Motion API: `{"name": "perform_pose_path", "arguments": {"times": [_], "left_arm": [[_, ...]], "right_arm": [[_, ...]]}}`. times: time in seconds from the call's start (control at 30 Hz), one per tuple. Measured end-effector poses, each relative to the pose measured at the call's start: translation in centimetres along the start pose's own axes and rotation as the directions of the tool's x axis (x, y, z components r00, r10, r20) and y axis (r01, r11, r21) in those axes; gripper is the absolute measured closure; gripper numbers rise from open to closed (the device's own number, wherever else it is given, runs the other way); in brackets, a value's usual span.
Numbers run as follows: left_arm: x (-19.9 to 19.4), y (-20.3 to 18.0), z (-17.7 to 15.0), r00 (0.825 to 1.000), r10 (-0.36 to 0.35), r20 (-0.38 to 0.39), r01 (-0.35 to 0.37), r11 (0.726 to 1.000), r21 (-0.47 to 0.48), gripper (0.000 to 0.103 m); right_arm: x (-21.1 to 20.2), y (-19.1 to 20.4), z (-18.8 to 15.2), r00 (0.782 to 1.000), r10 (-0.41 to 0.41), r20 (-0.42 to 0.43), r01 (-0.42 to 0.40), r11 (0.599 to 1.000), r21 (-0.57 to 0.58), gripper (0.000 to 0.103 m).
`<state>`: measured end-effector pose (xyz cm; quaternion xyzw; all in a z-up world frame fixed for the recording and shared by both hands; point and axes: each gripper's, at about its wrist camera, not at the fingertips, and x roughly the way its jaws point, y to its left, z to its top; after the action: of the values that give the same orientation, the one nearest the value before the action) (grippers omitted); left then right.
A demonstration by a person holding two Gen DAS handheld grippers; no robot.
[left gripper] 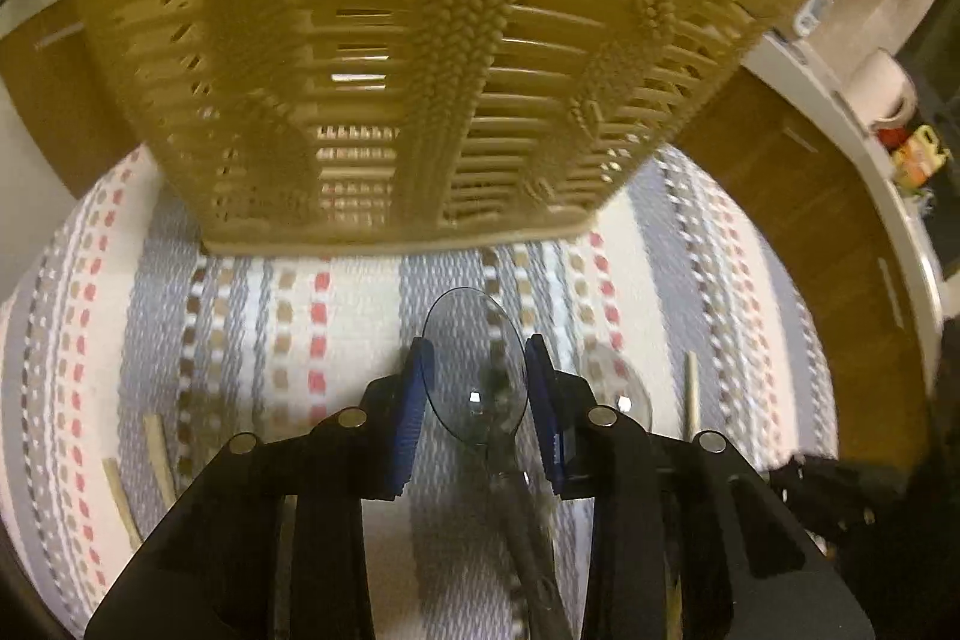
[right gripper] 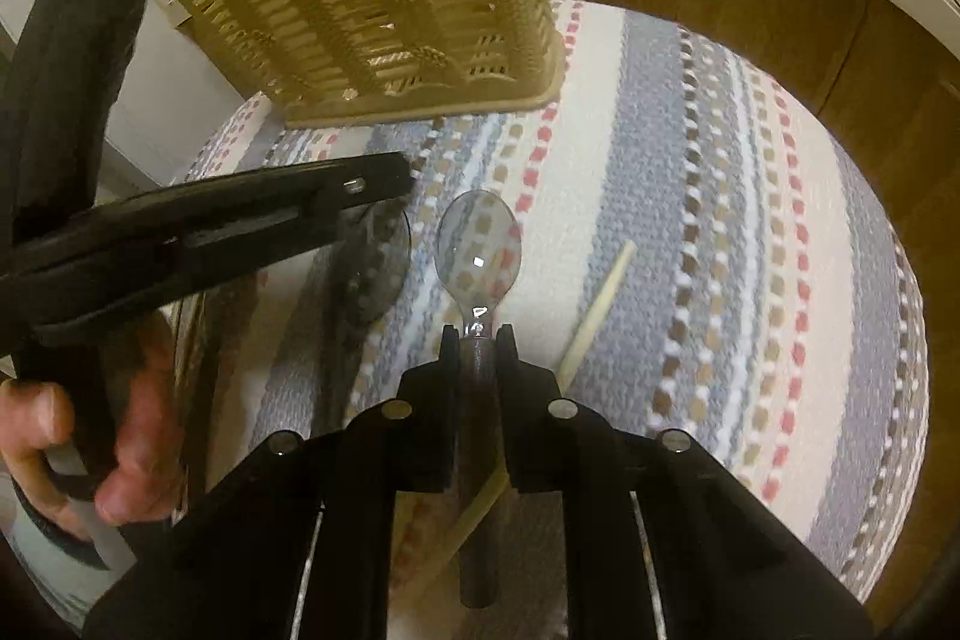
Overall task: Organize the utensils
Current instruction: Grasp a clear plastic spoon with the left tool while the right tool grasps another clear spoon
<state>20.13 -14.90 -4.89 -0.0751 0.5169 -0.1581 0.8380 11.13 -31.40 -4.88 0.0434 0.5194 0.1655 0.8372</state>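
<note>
On the striped woven mat [right gripper: 660,196], before the tan slotted plastic basket [left gripper: 384,58], each gripper grasps a clear plastic spoon: left gripper [left gripper: 477,382] jaws clamp the smoky spoon's [left gripper: 474,370] bowl, right gripper [right gripper: 478,340] jaws its spoon's [right gripper: 478,250] neck.

L gripper [left gripper: 477,388] tilted down, jaws partway closed; R gripper [right gripper: 478,340] tilted down, jaws nearly closed; a hand [right gripper: 90,454] grips L's handle.

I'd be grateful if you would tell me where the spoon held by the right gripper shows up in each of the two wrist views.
Left wrist view: its clear bowl lies low, right of centre, just beyond the left gripper.
Right wrist view: centre, the clear spoon with its neck pinched in the right gripper.
Shared landmark: the tan basket at the top of both, on the striped cloth.
</note>
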Motion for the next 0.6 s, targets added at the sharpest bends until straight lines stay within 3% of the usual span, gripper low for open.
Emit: {"name": "perform_pose_path", "arguments": {"times": [0.13,0.3,0.4,0.6], "left_arm": [[-2.7,1.2,-1.3,0.997,-0.079,0.005,0.079,0.997,0.009,0.073],[-4.4,3.4,-1.6,0.995,-0.098,0.008,0.098,0.995,0.012,0.073],[-5.1,4.5,-1.9,0.994,-0.106,-0.002,0.106,0.994,0.019,0.073],[-6.3,6.4,-3.4,0.991,-0.137,-0.013,0.137,0.989,0.048,0.073]], "right_arm": [[-1.8,-0.7,-0.1,0.999,0.045,0.017,-0.045,0.998,0.043,0.093],[-2.2,-0.9,0.7,0.993,0.119,0.022,-0.121,0.988,0.095,0.093],[-1.1,-0.2,1.1,1.0,-0.002,-0.001,0.002,0.996,0.084,0.093],[-0.2,0.5,1.3,0.993,-0.106,-0.053,0.11,0.99,0.083,0.092]]}}
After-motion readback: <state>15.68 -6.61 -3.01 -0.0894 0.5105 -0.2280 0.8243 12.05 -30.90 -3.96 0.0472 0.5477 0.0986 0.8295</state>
